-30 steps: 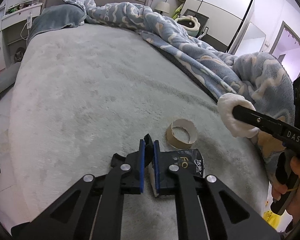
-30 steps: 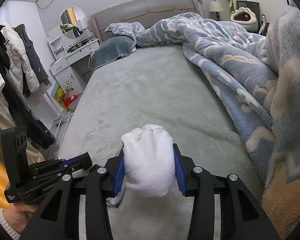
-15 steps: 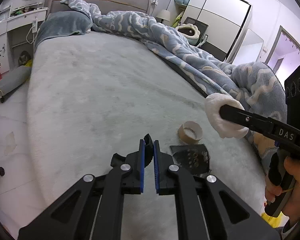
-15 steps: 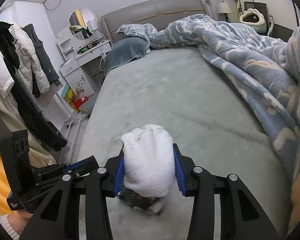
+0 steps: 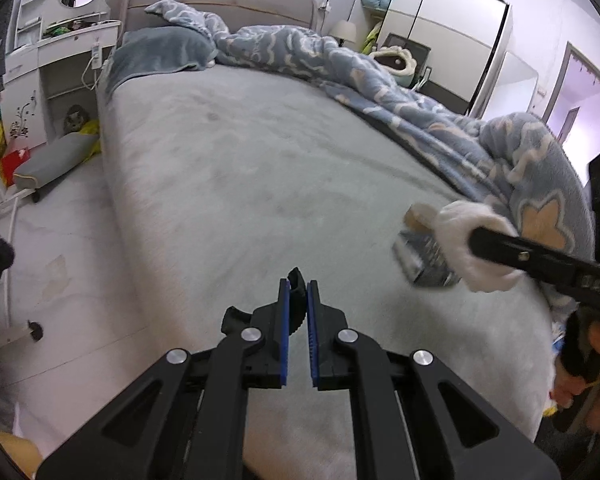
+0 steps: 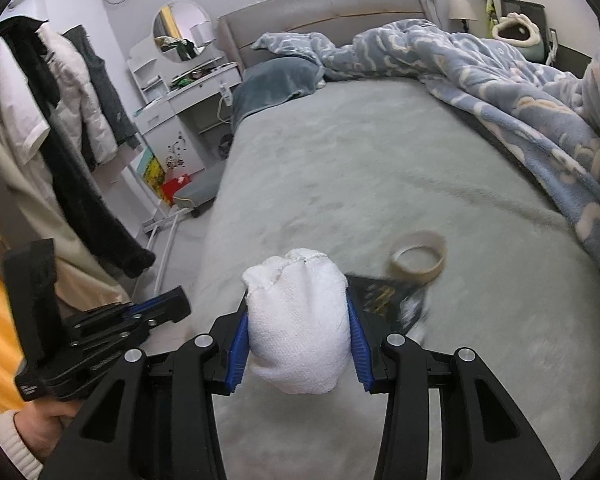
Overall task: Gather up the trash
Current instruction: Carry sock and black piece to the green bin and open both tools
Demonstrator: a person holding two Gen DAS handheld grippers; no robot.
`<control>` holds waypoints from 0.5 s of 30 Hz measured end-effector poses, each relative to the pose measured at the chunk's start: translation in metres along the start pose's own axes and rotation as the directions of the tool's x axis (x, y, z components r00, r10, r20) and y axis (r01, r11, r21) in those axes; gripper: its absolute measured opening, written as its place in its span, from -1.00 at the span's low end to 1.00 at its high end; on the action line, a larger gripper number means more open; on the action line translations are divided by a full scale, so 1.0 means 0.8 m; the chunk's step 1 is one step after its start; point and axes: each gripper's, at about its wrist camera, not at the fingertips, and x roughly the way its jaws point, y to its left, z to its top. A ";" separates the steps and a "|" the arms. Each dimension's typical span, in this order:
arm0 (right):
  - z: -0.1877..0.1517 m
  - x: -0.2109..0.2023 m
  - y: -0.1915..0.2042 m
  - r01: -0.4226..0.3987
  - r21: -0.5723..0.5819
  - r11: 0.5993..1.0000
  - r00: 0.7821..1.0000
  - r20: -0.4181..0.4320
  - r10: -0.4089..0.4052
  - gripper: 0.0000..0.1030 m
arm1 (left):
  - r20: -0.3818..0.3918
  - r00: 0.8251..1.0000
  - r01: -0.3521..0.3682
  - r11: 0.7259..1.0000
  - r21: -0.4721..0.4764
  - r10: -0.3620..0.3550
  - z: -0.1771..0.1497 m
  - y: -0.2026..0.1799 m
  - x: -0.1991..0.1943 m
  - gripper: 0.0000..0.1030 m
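My right gripper [image 6: 298,322] is shut on a white rolled sock [image 6: 298,320] and holds it above the grey bed; it also shows in the left wrist view [image 5: 476,248]. A dark snack wrapper [image 6: 388,296] lies on the bed just behind the sock, also seen in the left wrist view [image 5: 424,260]. A cardboard tape ring [image 6: 418,258] lies beyond the wrapper; in the left wrist view the ring [image 5: 418,216] is partly hidden by the sock. My left gripper [image 5: 297,304] is shut with nothing between its pads, above the bed's near left edge.
A blue patterned blanket [image 5: 380,92] is heaped along the bed's right side. A grey pillow [image 5: 156,52] lies at the headboard. A white dresser [image 5: 40,80] and floor clutter stand left of the bed. Clothes [image 6: 60,120] hang at the left.
My left gripper let go of the wrapper and pulled back to the left, away from wrapper and ring. My right gripper kept hold of the sock and drew back.
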 end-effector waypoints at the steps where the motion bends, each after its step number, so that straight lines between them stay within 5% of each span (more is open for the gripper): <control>1: -0.007 -0.003 0.006 -0.006 0.001 1.000 1.000 -0.004 0.006 -0.15 | -0.004 1.000 -0.004 1.000 0.000 0.004 -0.005 0.003 -0.005 -0.83; 15: -0.064 -0.023 0.087 -0.083 -0.072 0.994 0.996 -0.046 0.080 -0.15 | -0.051 0.997 -0.066 0.987 -0.148 0.059 -0.077 0.052 -0.055 -0.83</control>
